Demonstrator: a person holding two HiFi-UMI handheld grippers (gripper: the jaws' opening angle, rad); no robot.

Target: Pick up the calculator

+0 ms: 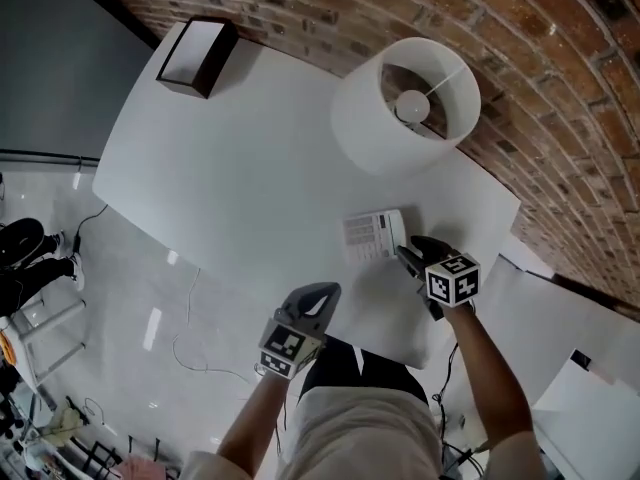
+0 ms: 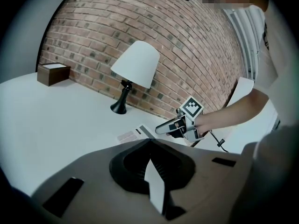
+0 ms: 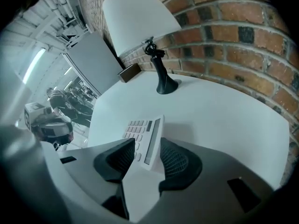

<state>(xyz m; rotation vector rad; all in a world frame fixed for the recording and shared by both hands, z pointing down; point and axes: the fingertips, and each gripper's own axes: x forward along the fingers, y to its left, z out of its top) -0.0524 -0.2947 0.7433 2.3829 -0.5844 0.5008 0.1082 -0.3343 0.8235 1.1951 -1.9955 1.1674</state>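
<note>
Calculator (image 1: 373,236) lies flat on white table (image 1: 230,168) near lamp (image 1: 358,118), R gripper (image 1: 408,254) jaws wide apart straddling its right end w/o squeezing, L gripper (image 1: 318,296) closed & empty, so grip + lift remain.

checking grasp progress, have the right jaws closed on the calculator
No: the right gripper has its jaws apart around the calculator, which lies flat on the table.

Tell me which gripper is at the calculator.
The right gripper: its open jaws straddle the near end of the calculator. The left gripper hangs shut by the edge of the table, away from it.
</note>
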